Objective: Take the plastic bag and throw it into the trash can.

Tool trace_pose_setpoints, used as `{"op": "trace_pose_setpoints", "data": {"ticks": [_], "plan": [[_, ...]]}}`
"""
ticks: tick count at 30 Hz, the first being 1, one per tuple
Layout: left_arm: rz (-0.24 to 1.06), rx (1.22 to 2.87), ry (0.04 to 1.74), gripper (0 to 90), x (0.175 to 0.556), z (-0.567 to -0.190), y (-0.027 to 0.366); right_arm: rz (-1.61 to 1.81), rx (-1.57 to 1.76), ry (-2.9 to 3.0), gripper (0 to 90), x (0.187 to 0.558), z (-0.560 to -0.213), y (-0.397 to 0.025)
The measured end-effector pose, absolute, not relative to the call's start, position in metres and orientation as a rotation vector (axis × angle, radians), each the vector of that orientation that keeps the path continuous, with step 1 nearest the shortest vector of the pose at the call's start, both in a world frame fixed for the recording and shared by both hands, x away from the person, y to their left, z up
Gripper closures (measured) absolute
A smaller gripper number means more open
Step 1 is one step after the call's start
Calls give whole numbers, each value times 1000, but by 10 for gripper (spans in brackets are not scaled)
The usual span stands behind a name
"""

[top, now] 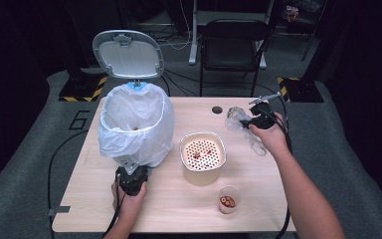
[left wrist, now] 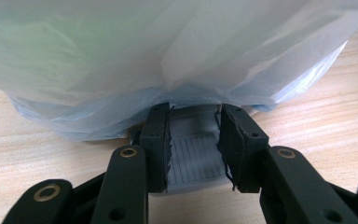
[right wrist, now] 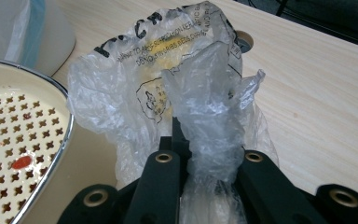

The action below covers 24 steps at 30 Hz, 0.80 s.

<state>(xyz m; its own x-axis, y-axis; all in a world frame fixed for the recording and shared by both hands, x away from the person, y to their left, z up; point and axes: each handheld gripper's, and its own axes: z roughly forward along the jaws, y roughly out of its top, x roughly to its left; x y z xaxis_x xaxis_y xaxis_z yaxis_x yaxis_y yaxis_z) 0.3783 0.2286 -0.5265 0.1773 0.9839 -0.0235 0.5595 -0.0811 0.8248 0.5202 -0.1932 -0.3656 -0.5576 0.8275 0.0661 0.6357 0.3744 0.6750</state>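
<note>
A white bin (top: 135, 124) lined with a pale plastic bag stands at the table's left, its grey lid (top: 128, 55) raised. My left gripper (top: 131, 172) is low at the bin's front. In the left gripper view it (left wrist: 193, 112) is open, jaws apart over the edges of the grey ribbed pedal (left wrist: 193, 154), under the hanging liner (left wrist: 168, 46). At the back right, my right gripper (top: 252, 118) is shut on a crumpled clear printed plastic bag (top: 238, 119). In the right gripper view the bag (right wrist: 168, 70) bunches between the jaws of that gripper (right wrist: 200, 140), with something yellow inside.
A cream perforated strainer bowl (top: 201, 177) sits mid-table with a few red bits on its holes; its rim (right wrist: 51, 84) lies just left of the held bag. A small clear cup (top: 228, 200) with red pieces stands near the front edge. A cable hole (top: 217, 109) and a chair (top: 234, 40) lie beyond.
</note>
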Motion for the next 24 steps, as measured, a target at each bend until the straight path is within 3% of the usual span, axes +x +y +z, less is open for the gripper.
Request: {"op": "trace_pose_setpoints", "data": {"ticks": [24], "plan": [[746,1732,1470,635,378,-527,229,1028,1120,2396,835,506,-311,-150]]}}
